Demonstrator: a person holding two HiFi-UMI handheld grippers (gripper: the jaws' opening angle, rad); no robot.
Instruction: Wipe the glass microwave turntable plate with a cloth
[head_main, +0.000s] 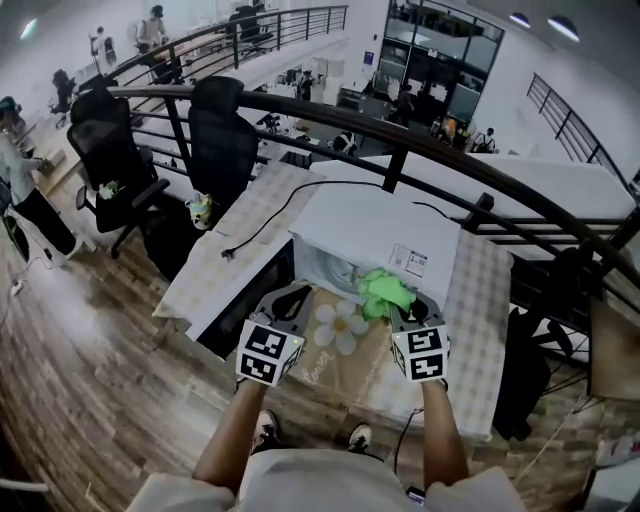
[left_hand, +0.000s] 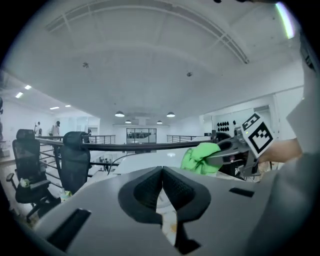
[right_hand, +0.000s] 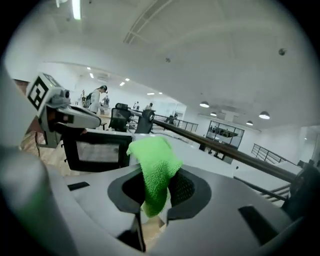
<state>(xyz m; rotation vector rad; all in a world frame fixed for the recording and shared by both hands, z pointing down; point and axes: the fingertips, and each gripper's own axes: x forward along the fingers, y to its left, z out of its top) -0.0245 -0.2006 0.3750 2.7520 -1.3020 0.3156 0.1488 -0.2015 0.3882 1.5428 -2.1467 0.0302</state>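
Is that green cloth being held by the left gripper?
No, the green cloth is pinched between the jaws of the right gripper, while the left gripper has its jaws together on nothing.

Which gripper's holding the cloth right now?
The right gripper: its jaws are clamped on the green cloth, which bunches above them. The left gripper is shut with nothing between its jaws.

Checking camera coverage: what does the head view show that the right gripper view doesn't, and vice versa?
Head view only: the black power cord and the person's shoes. Right gripper view only: the right hand-held gripper with its jaws closed on the green cloth. Both: the cloth, the open microwave and the left hand-held gripper.
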